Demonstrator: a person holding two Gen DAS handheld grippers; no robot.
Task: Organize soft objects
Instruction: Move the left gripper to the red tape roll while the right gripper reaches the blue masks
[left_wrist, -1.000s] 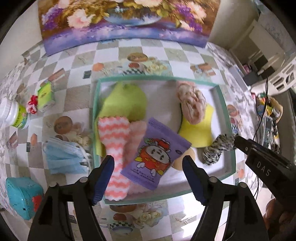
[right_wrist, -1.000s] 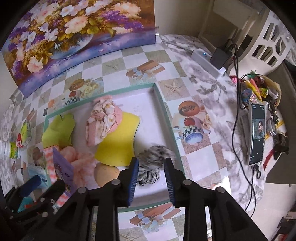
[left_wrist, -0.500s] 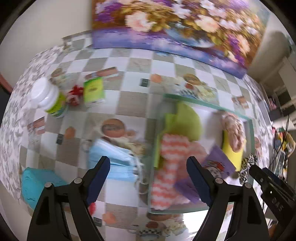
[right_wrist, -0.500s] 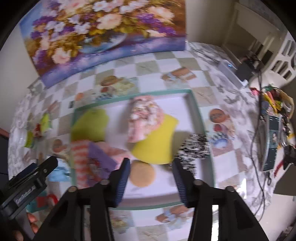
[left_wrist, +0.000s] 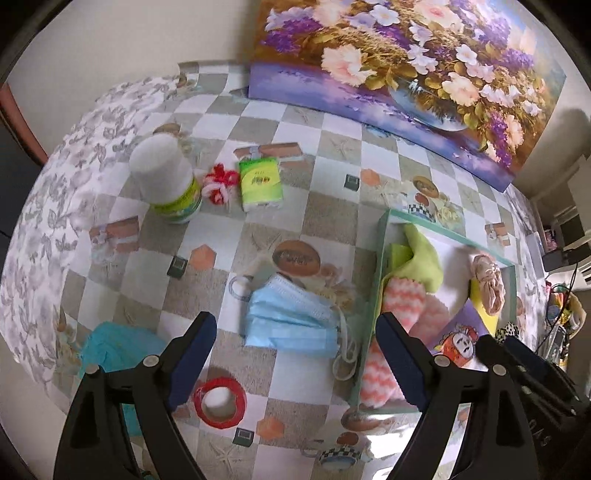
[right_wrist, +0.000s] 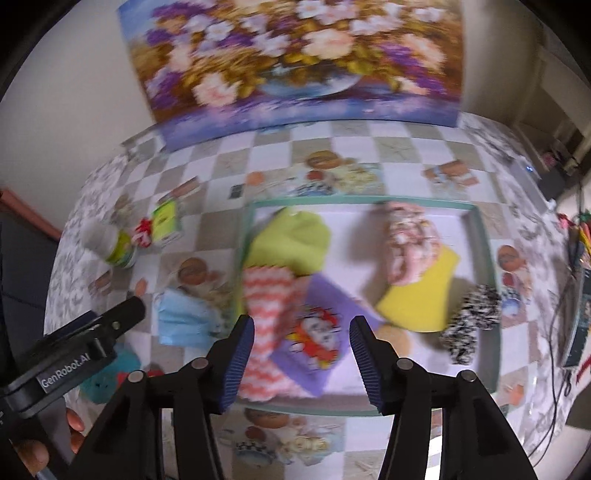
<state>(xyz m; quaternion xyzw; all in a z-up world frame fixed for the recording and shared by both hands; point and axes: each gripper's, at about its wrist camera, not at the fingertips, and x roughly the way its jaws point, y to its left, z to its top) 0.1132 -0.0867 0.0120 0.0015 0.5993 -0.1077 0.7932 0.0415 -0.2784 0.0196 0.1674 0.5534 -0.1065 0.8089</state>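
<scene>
Over the tray (right_wrist: 484, 236), the right gripper (right_wrist: 302, 345) has just opened and left the black-and-white scrunchie (right_wrist: 469, 325) lying, seemingly, against the right rim (blurred view), while the left gripper (left_wrist: 295, 354), jaws wide and empty, has swung out above the blue mask (left_wrist: 291, 317), probably next.

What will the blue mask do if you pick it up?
The mask looks thin and pleated, so it would probably flop and sag. It likely weighs almost nothing. Its loose ear loops might dangle and catch on the tray edge beside it.
</scene>
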